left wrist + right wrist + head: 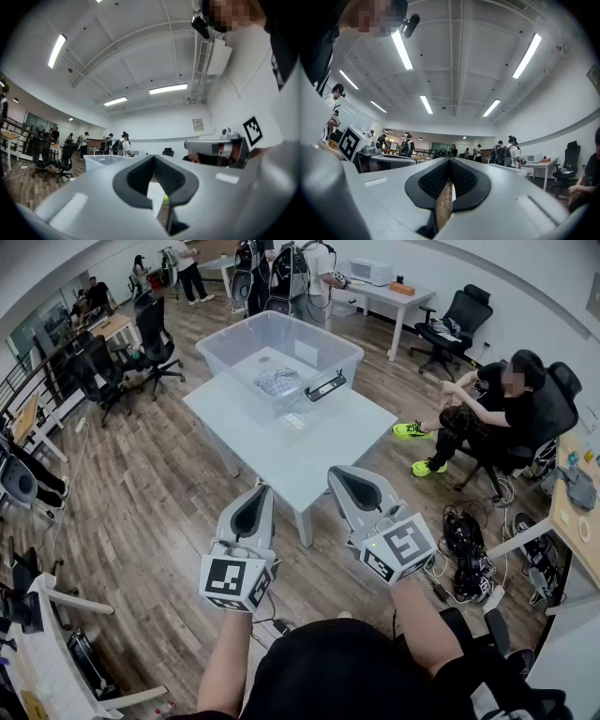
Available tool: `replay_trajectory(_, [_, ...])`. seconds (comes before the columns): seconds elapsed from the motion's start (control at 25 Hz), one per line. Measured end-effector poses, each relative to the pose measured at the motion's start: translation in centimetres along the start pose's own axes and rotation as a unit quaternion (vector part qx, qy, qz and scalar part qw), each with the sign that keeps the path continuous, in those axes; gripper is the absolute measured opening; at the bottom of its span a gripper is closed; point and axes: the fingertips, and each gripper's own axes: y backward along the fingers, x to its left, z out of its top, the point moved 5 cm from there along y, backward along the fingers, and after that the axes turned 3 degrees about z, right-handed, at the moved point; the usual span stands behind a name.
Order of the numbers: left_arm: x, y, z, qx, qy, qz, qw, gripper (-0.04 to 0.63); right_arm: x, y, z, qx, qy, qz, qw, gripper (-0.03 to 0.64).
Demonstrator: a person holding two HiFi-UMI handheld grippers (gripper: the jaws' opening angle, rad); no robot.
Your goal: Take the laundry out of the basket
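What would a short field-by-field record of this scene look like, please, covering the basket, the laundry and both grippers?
Container: the basket, a clear plastic bin at the far end of the white table
Contents: the laundry, a grey patterned bundle lying inside the basket
Left: the left gripper, jaws together, nothing between them, held short of the table
Right: the right gripper, jaws together, empty, beside the left one
Progress: nothing taken out yet
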Motion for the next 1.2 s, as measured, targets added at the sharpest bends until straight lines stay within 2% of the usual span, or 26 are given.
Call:
replay_trajectory(0.2, [-0.6,0.2,0.1,-0.001,0.005,-0.005,1.0000,0.009,-0.1,0.7,0.3,-0.018,-0.008,-0.003,1.000,0.000])
replay_trajectory(0.6, [-1.7,-0.3,-0.3,0.004,0.003,0.001,1.0000,0.009,-0.9,1.2,-0.1,-0.013,-0.007,0.006,1.000,0.000])
replay_trajectory(1.2, [-5.5,-3.1,-1.3,0.025,0.000,0.022,0.9994,0.009,-4.9,3.7,-1.4,-0.016,-0.024,0.028,0.999,0.000])
